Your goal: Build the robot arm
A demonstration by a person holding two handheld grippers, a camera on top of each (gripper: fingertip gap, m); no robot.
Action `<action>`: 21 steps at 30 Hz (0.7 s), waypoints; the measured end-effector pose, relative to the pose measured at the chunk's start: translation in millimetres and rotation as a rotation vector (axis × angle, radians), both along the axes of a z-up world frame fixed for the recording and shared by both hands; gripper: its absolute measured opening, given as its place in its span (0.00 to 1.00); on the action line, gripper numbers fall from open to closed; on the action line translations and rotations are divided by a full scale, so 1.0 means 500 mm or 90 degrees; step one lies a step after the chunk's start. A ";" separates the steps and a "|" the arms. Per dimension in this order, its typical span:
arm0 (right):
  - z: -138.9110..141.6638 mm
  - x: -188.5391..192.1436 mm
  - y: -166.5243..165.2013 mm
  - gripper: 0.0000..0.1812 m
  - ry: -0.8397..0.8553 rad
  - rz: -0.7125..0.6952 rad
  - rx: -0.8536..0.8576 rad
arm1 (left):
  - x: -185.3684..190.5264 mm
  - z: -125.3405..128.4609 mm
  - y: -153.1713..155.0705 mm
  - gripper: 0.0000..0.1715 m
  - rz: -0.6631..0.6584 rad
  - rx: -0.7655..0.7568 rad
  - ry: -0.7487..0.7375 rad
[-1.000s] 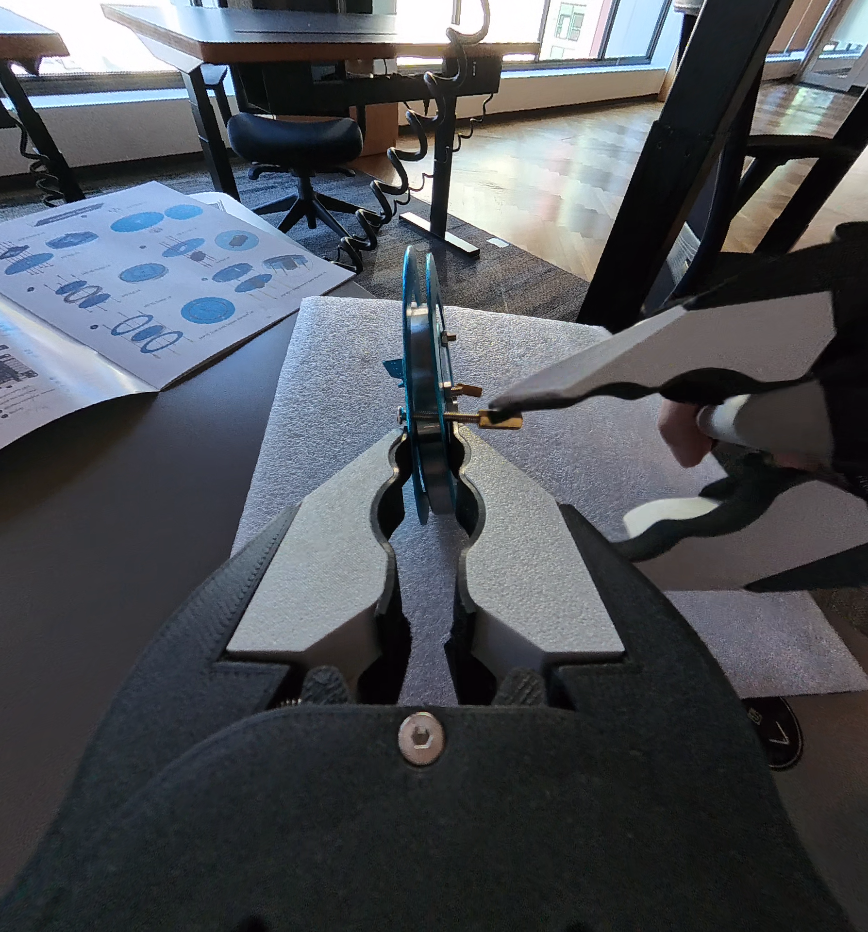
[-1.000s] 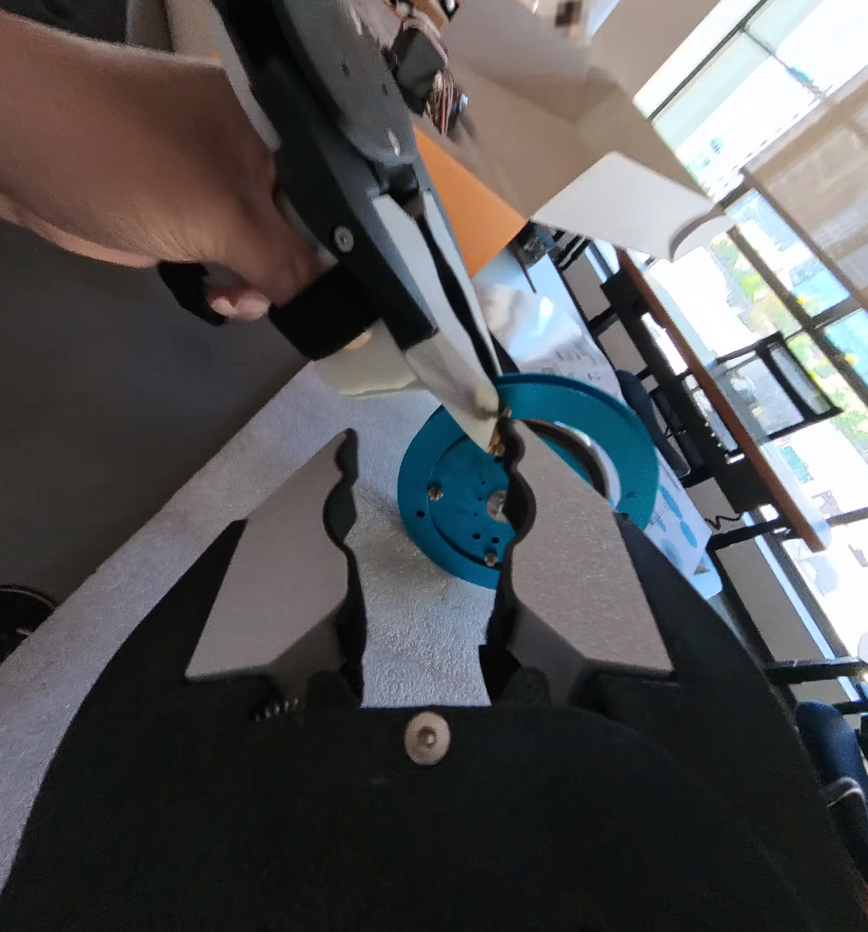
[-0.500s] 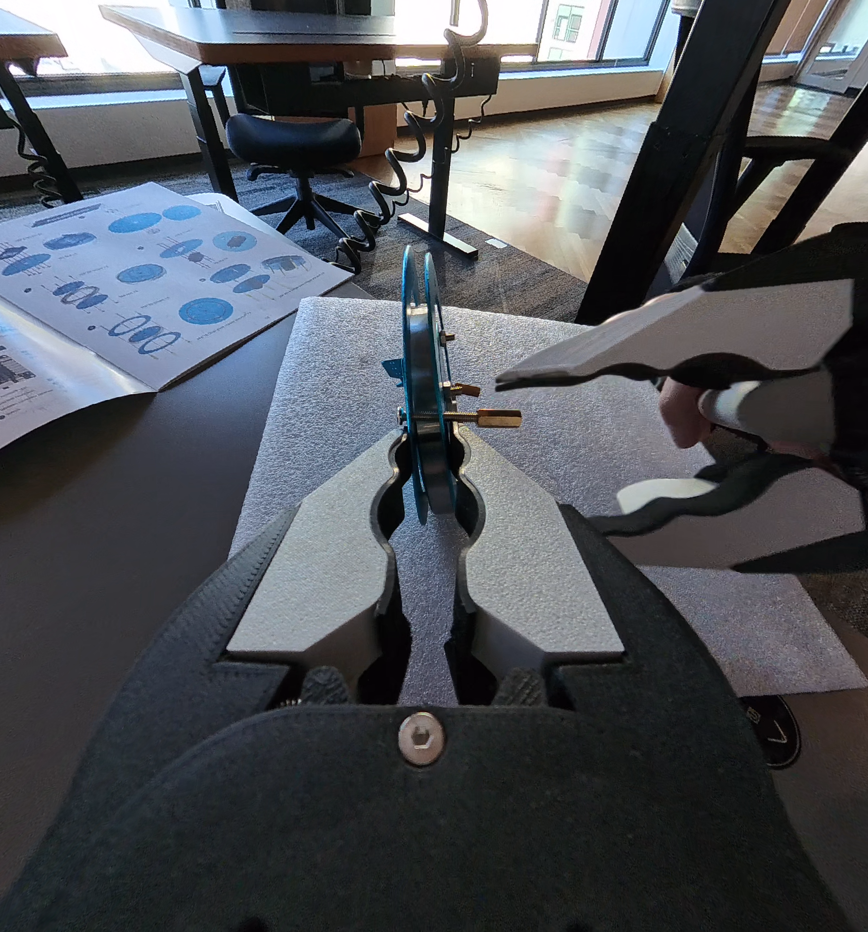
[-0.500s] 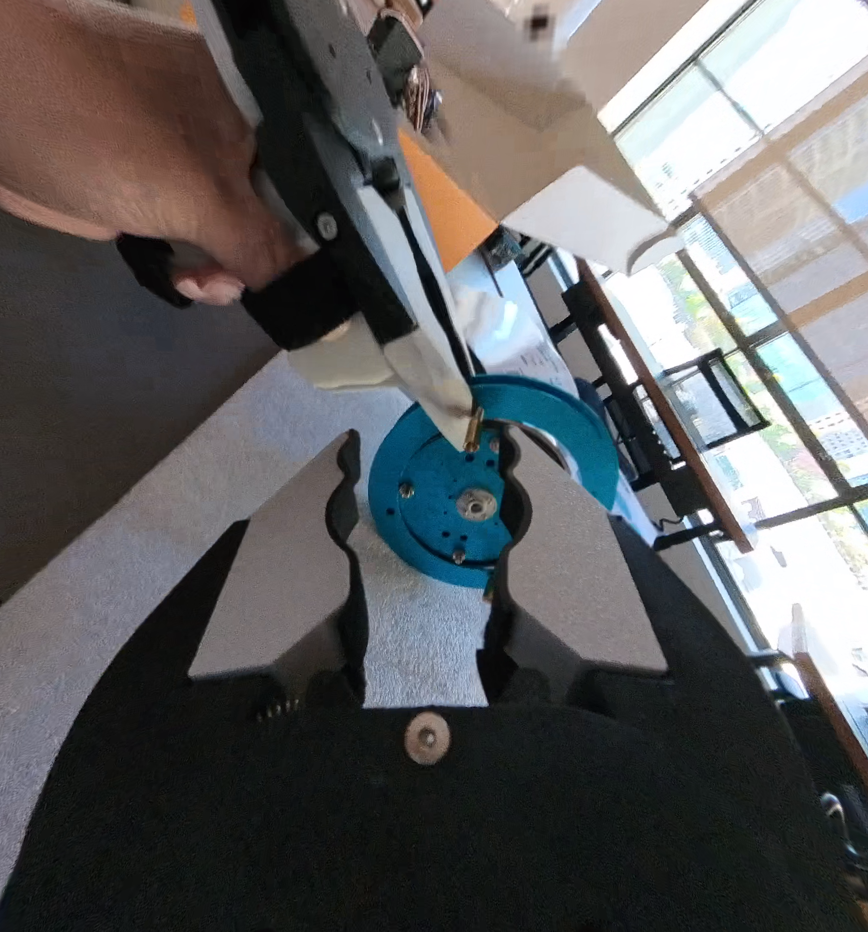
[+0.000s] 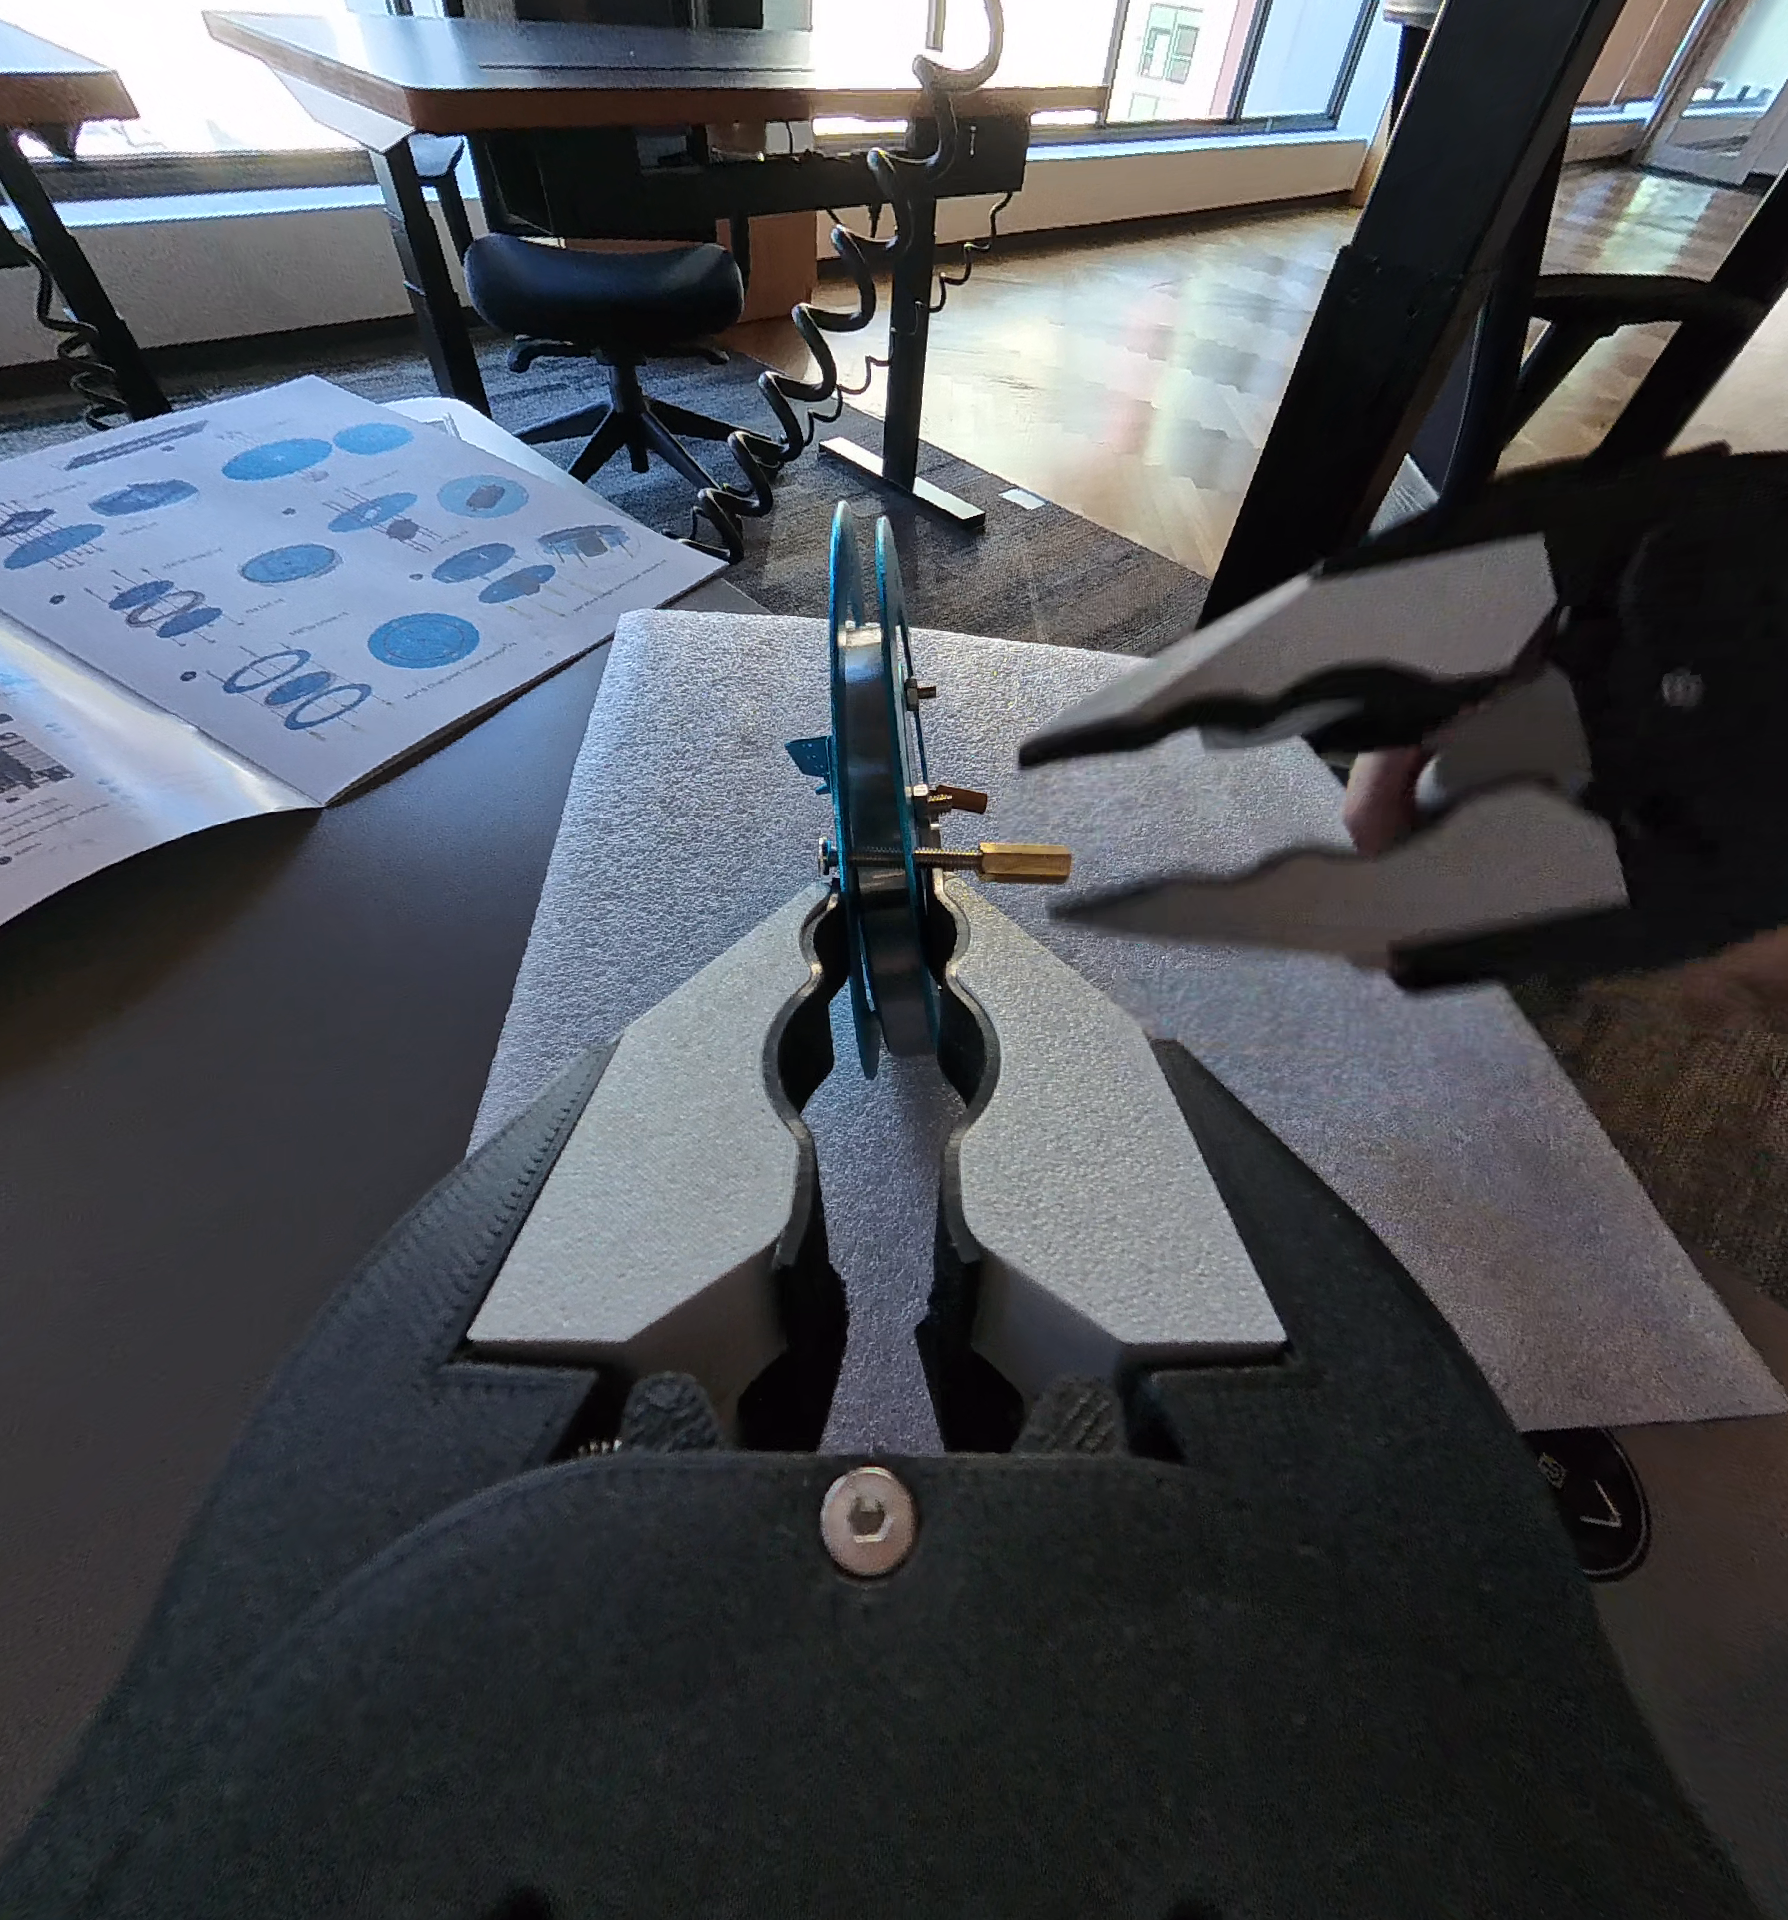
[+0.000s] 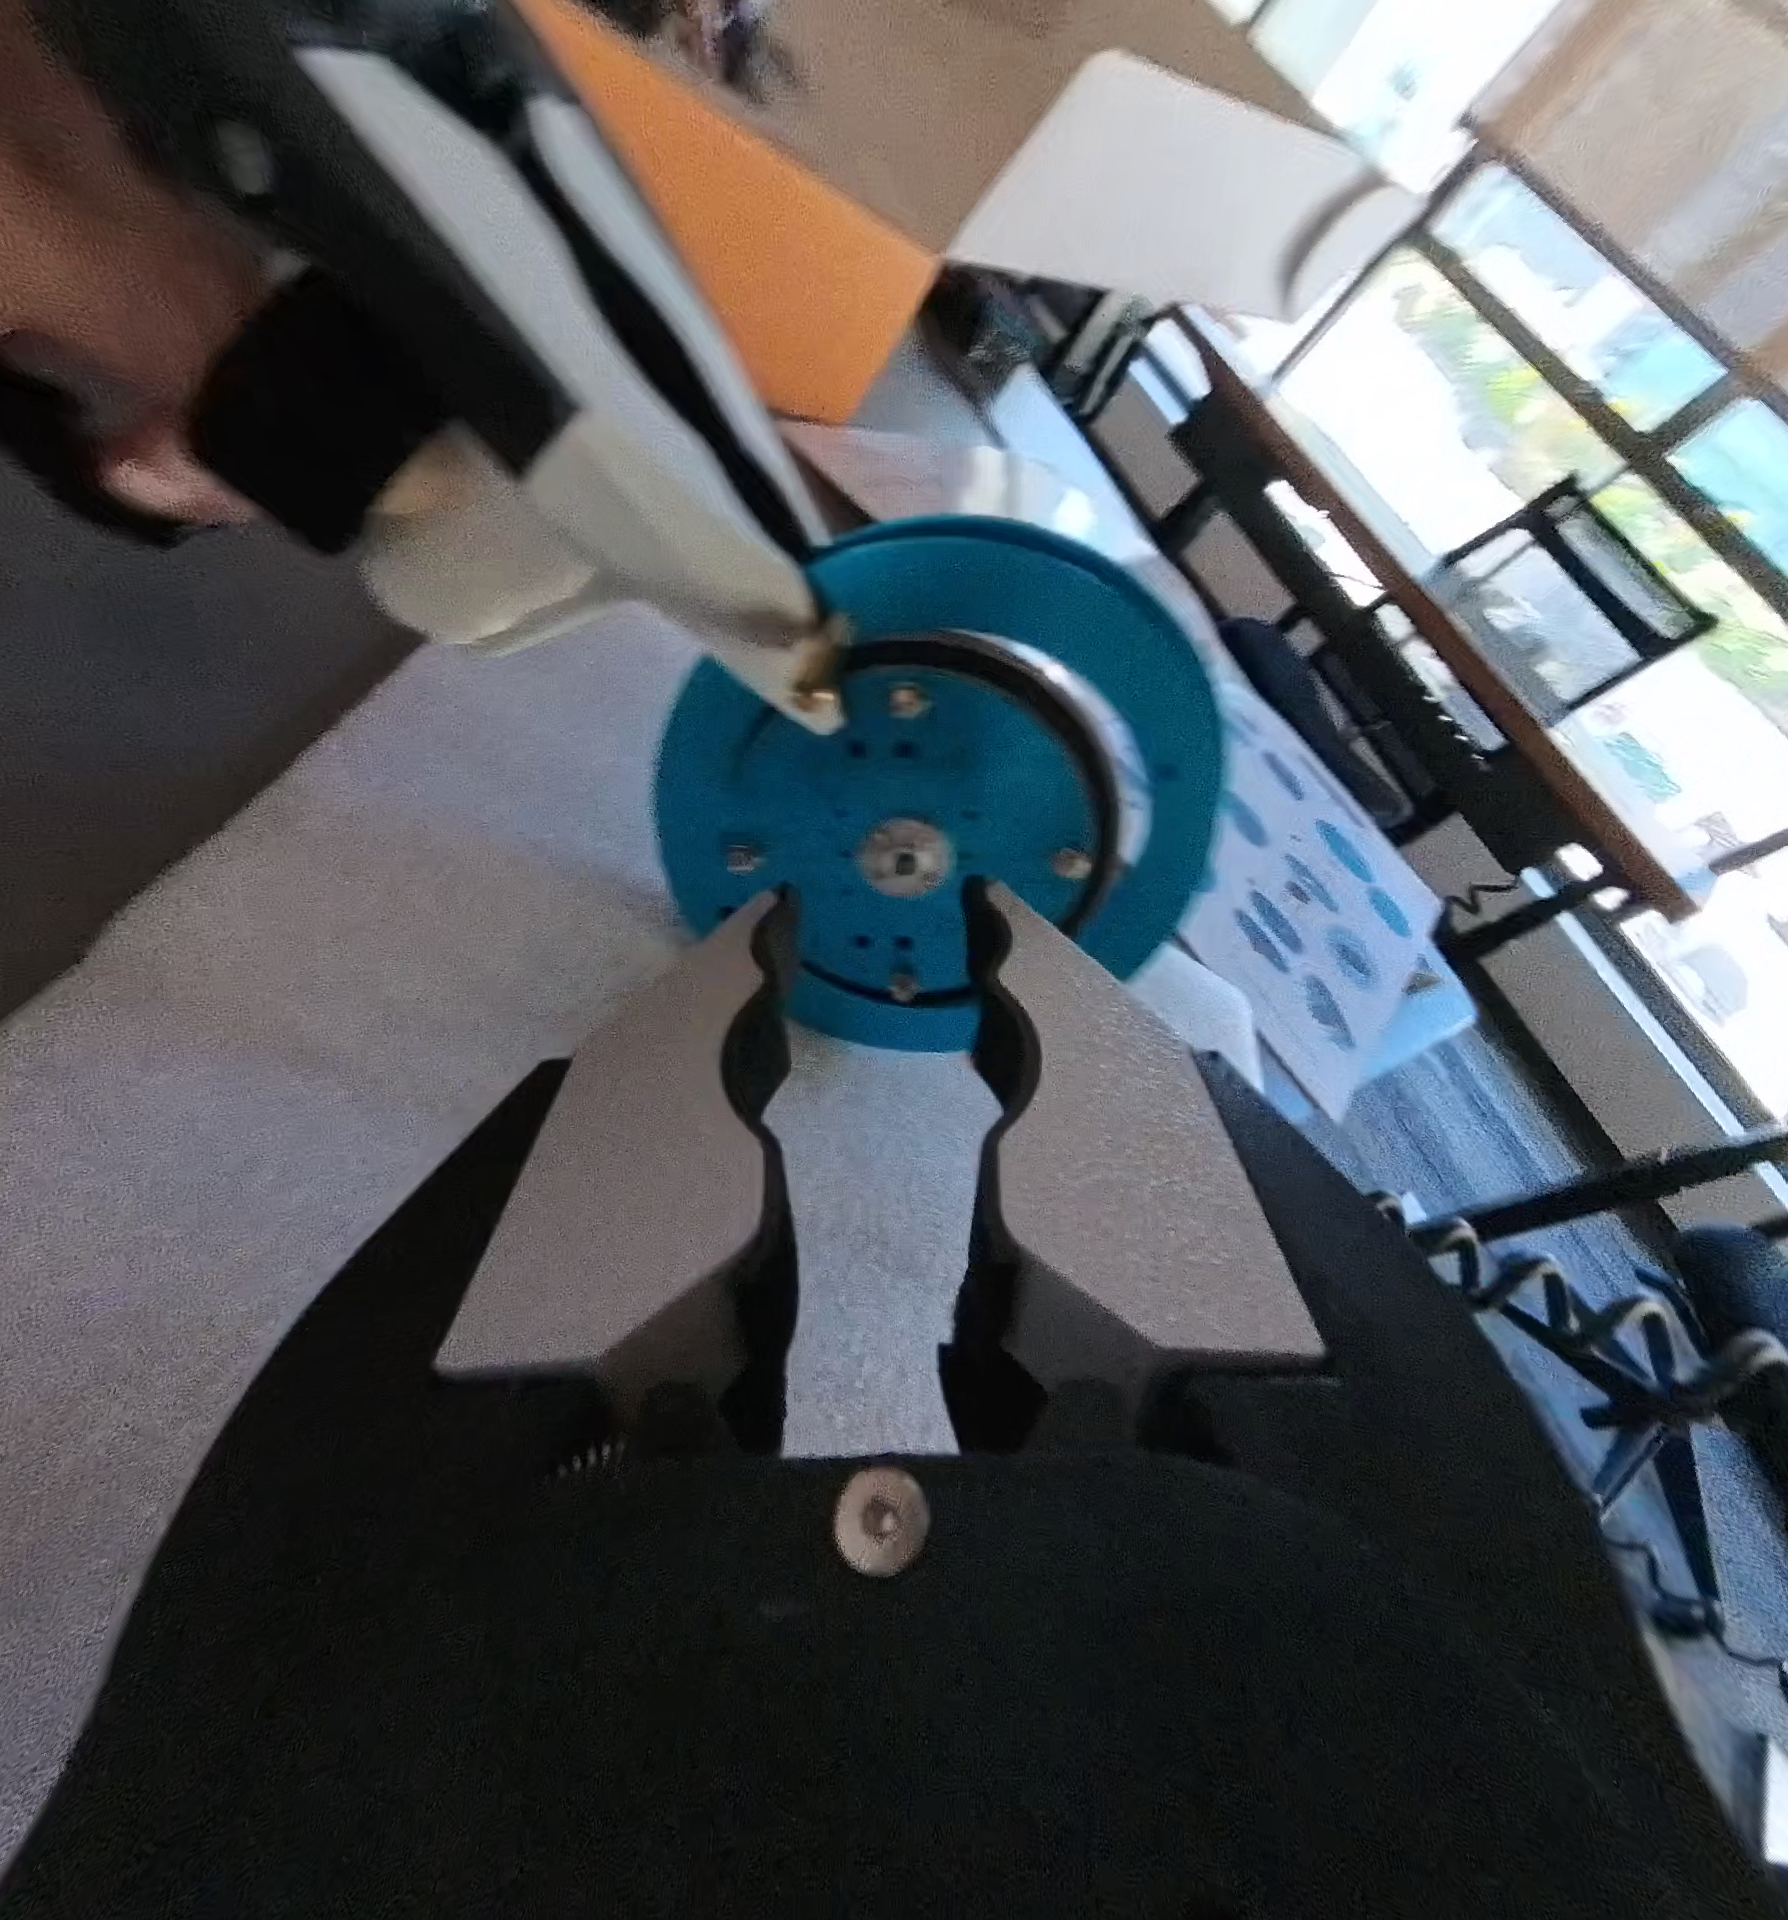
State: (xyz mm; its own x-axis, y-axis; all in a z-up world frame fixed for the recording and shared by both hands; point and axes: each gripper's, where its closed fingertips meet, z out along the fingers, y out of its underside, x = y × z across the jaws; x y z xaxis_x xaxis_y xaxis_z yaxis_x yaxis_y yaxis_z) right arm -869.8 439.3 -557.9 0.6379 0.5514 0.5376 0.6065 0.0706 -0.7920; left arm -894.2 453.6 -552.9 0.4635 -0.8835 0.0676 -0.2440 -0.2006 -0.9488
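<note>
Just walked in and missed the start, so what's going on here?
A person holds two grippers over a grey foam mat. The left gripper clamps a blue disc assembly upright on its edge. The right gripper is open, beside a brass standoff sticking out from the disc. An open booklet lies nearby.

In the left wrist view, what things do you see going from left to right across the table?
Open booklet → blue disc assembly held upright on edge in the left gripper → brass standoff sticking out sideways → right gripper, open. All of them but the booklet are over the grey foam mat.
</note>
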 end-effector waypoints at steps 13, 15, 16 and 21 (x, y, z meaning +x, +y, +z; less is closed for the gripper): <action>-0.072 0.087 0.065 0.04 -0.028 -0.110 -0.074 | 0.000 0.000 0.002 0.07 0.000 -0.003 -0.002; -0.073 0.084 0.065 0.03 -0.033 -0.107 -0.081 | 0.000 0.000 0.002 0.07 0.000 -0.004 -0.002; -0.073 0.084 0.064 0.03 -0.032 -0.106 -0.089 | 0.000 0.000 0.002 0.07 0.000 -0.005 -0.003; -0.073 0.083 0.063 0.03 0.078 -0.103 -0.203 | -0.002 -0.001 0.001 0.07 -0.001 -0.001 0.002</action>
